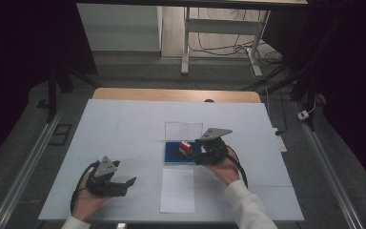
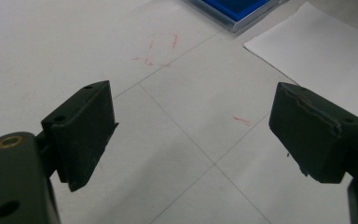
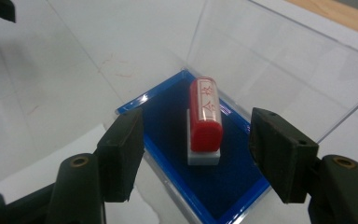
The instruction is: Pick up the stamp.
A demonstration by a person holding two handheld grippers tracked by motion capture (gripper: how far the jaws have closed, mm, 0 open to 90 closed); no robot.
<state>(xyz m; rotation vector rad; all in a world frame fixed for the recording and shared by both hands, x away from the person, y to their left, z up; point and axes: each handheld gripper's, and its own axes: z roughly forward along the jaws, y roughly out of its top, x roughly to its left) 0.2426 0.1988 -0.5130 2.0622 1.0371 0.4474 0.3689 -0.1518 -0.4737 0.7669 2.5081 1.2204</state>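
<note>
We see our R gripper (image 3: pixel 196 149), jaws released, straddling a red stamp (image 3: pixel 205 116) on the blue ink pad (image 3: pixel 223 182), long axis pointing away; L gripper (image 1: pixel 108 180) released, well apart on worktop (image 1: pixel 124 129).

White sheet (image 1: pixel 124 124) w/ faint grid lines covers the table; wooden edge (image 1: pixel 171 94) shows at its 12 o'clock side. Red pen scribbles (image 2: pixel 156 49) on the sheet, plus a short red dash (image 2: pixel 241 120) nearby. In the high view: white desk frame (image 1: pixel 186 47) at 12 o'clock, loose cables (image 1: pixel 219 47) at 1, small white plug (image 1: pixel 304 115) on the floor at 3, metal rails at 8 (image 1: pixel 24 171) and 4 (image 1: pixel 333 176).
</note>
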